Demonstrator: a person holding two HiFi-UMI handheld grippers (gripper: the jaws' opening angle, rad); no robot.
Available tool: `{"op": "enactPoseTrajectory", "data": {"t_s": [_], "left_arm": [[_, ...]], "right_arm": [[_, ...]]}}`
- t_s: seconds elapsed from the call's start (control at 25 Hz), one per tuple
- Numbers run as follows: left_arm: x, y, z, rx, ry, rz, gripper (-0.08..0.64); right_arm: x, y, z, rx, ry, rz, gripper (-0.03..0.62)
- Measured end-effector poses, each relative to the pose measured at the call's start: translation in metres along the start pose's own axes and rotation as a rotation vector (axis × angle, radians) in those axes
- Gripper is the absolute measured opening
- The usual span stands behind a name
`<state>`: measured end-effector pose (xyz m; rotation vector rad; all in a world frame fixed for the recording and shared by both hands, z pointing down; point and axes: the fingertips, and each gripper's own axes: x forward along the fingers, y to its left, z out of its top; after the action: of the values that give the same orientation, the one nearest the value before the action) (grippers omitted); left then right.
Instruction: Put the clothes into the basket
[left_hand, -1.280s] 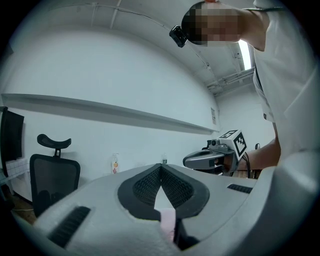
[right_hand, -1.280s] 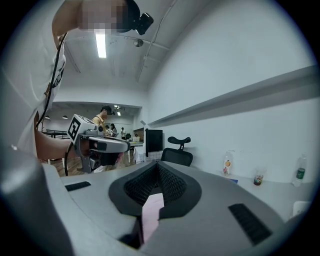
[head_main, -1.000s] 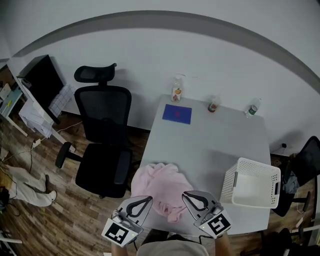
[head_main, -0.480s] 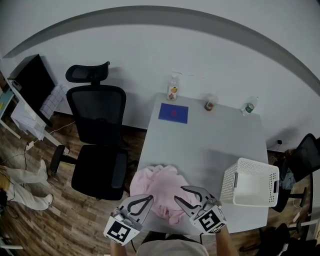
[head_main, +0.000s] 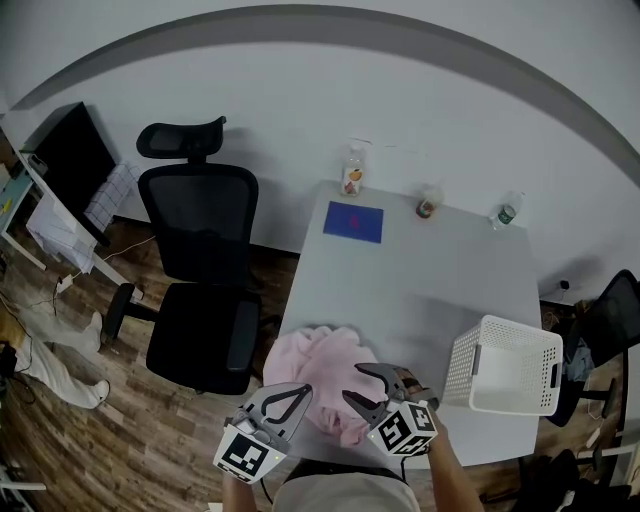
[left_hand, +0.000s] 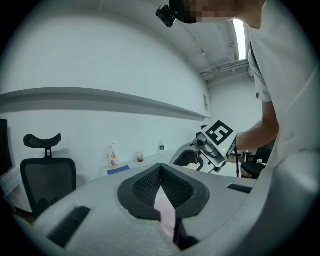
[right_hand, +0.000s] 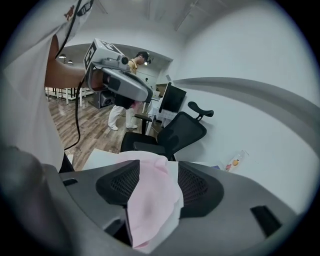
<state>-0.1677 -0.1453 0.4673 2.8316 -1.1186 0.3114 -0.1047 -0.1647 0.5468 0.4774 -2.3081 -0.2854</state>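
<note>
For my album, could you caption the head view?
Left gripper and right gripper, its jaws just opening around a pink garment, at a white table's edge; white basket empty.

right claw (head_main: 355, 383) covers near edge of pink garment (head_main: 322, 358).

No words, brands or numbers can be read. The left gripper (head_main: 303, 391) and right gripper (head_main: 352, 383) carry black-and-white square markers. The label of the pump bottle (head_main: 352, 172) at the worktop's (head_main: 420, 280) far edge is illegible.
</note>
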Motion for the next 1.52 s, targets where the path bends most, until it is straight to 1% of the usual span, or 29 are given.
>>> {"op": "enactPoseTrajectory", "data": {"t_s": [0.2,0.28,0.32,0.44,0.56,0.72,0.88,0.96,1.0,1.12,1.28,1.4,1.52], "left_arm": [[0.006,-0.005,-0.007,-0.015,0.013,-0.005,0.006],[0.009,-0.007,-0.012,-0.007,0.018,-0.01,0.006],[0.011,-0.008,-0.013,-0.004,0.02,-0.013,0.006],[0.015,-0.01,-0.014,-0.032,0.03,-0.011,0.006],[0.019,-0.011,-0.017,-0.033,0.04,-0.013,0.006],[0.02,-0.009,-0.019,-0.037,0.041,-0.015,0.006],[0.02,-0.01,-0.021,-0.026,0.05,-0.017,0.006],[0.02,-0.01,-0.024,-0.006,0.051,-0.023,0.006],[0.02,-0.011,-0.025,-0.007,0.054,-0.023,0.006],[0.019,-0.012,-0.026,-0.046,0.063,-0.012,0.006],[0.019,-0.012,-0.029,-0.028,0.068,-0.02,0.006],[0.02,-0.014,-0.032,-0.029,0.074,-0.021,0.006],[0.02,-0.015,-0.035,-0.003,0.078,-0.031,0.006]], "right_arm": [[0.015,0.006,-0.014,0.011,0.019,0.061,0.254],[0.02,0.008,-0.021,0.008,0.032,0.085,0.262],[0.022,0.01,-0.025,0.006,0.04,0.097,0.267],[0.031,0.014,-0.036,-0.017,0.072,0.131,0.285],[0.039,0.02,-0.047,-0.031,0.099,0.162,0.302],[0.052,0.029,-0.059,-0.02,0.133,0.218,0.349],[0.065,0.037,-0.071,-0.018,0.169,0.266,0.419],[0.07,0.041,-0.076,-0.021,0.181,0.287,0.443],[0.073,0.042,-0.078,-0.023,0.184,0.295,0.45],[0.078,0.046,-0.08,-0.018,0.18,0.316,0.473],[0.086,0.053,-0.083,-0.002,0.181,0.351,0.516],[0.094,0.062,-0.094,0.011,0.202,0.387,0.572],[0.105,0.069,-0.107,0.017,0.225,0.397,0.574]]}}
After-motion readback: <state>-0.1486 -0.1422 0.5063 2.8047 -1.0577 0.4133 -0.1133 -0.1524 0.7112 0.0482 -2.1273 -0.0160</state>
